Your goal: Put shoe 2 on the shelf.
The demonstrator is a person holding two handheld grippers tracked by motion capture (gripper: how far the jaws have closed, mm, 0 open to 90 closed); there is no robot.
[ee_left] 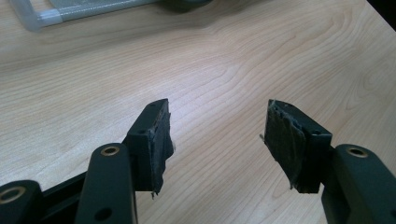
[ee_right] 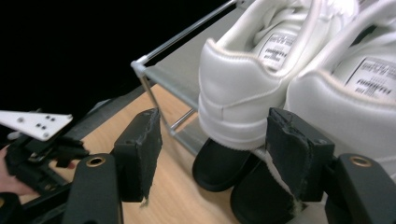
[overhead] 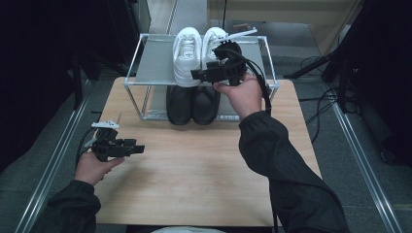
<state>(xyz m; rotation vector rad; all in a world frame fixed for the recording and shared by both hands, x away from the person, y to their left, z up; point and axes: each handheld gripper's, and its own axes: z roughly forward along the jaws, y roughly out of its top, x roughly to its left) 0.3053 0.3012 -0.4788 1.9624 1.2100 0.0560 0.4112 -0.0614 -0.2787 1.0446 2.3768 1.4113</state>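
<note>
Hovering at the heel of the left white shoe (ee_right: 243, 93), the right gripper (ee_right: 212, 154) has its jaws wide apart and holds nothing. That shoe stands on the top shelf of the rack (overhead: 155, 58), heel overhanging the front edge, touching its partner (overhead: 214, 43). It looks light and fairly stiff at the padded heel counter, with smooth, somewhat slippery leather; the heel, or the collar rim just above it, seems the best place to pinch, since the toe is soft and out of reach. Below, two black shoes (overhead: 192, 104) sit on the lower shelf. The left gripper (ee_left: 217, 140) rests over bare table (ee_left: 210, 56), jaws open and empty, well apart from the rack.

Hard to make out: the toes of the white shoes are cut off in the right gripper view, the right hand (overhead: 243, 94) covers part of the rack's front, and the label text inside the shoes is too blurred to read.
</note>
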